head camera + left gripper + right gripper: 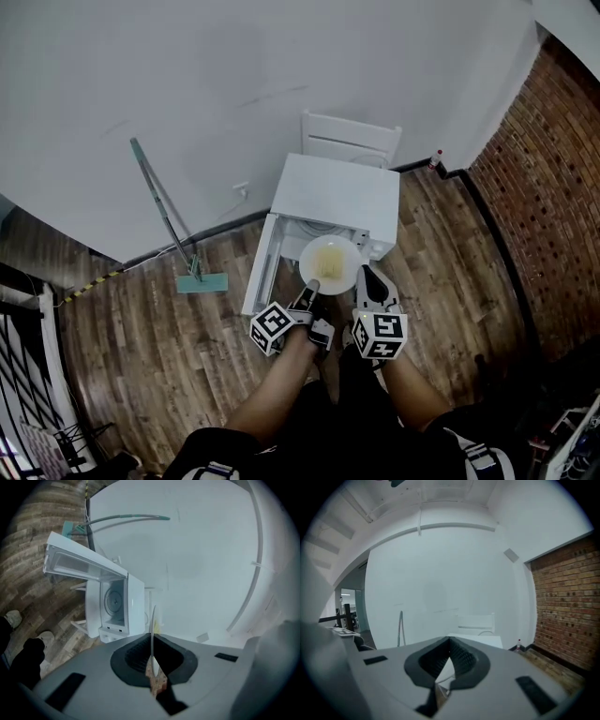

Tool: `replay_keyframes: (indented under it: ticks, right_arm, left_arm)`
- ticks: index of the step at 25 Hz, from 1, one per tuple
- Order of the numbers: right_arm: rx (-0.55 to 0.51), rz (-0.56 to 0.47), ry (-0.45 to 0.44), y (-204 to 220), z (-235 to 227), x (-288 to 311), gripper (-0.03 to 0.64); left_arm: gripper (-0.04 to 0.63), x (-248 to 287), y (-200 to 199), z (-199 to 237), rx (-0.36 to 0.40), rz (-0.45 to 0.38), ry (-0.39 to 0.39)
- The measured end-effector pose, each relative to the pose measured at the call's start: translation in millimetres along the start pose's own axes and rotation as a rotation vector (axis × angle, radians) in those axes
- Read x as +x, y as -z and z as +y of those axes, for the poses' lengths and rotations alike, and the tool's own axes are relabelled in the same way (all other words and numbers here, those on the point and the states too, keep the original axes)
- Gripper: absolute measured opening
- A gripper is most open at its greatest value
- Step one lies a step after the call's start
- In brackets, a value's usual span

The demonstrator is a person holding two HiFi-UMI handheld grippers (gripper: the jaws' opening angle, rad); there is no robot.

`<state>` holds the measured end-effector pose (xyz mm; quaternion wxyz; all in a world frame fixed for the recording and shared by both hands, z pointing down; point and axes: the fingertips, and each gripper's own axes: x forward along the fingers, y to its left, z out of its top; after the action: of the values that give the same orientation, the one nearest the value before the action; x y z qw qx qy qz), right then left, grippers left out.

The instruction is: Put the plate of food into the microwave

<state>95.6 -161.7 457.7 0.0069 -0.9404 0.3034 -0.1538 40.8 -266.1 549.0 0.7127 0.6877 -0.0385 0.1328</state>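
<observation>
The microwave (336,197) is set before the chair (351,139), door (262,267) swung out left. The plate (330,264) is held before its opening, left gripper (312,291) at the near rim, right gripper (367,281) at the right. A mop (164,206) is leaned left, against the wall (187,84).

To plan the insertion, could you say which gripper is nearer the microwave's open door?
The left gripper, at the plate's rim beside the door; the right gripper is opposite.

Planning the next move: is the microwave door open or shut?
Open: the microwave door stands swung out from the body, and the turntable inside the cavity shows.
</observation>
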Motion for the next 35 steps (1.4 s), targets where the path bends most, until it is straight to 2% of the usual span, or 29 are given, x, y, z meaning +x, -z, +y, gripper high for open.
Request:
replay_keyframes:
  ticks: [3,6,9,16,20,24,27,30,35]
  right_arm:
    - [-0.011,0.013,-0.063,26.7,-10.9,28.1,0.012]
    - [0.024,0.001,-0.141,61.6,-20.6,66.6,0.012]
    - [0.04,-0.007,-0.185,102.6,-26.9,103.5,0.012]
    - [0.049,-0.065,-0.181,218.5,-58.2,189.8,0.012]
    - [0.048,-0.116,-0.173,267.4,-66.8,230.8,0.012]
    - [0.024,-0.207,-0.191,293.5,-68.7,244.9,0.012]
    - [0.039,-0.196,-0.186,322.6,-73.6,239.8,0.012]
    - [0.041,-0.158,-0.191,337.8,-74.8,236.9,0.012]
    - [0.037,-0.186,-0.16,327.6,-79.5,239.4,0.012]
  left_arm:
    - [0.012,22.9,-6.5,35.1,0.004,-0.044,-0.021]
    - [0.012,54.6,-18.1,78.4,-0.017,-0.076,-0.03]
    - [0.012,90.1,-36.5,125.0,0.006,-0.095,-0.032]
    - [0.012,181.9,-75.4,227.1,0.065,-0.092,0.022]
    - [0.012,220.5,-91.7,271.6,0.101,-0.074,0.069]
    - [0.012,244.9,-108.2,281.8,0.175,-0.059,0.147]
    - [0.012,252.1,-118.6,278.8,0.224,-0.063,0.165]
    - [0.012,266.2,-129.3,275.7,0.214,-0.063,0.15]
    - [0.012,301.1,-140.2,270.4,0.182,-0.05,0.128]
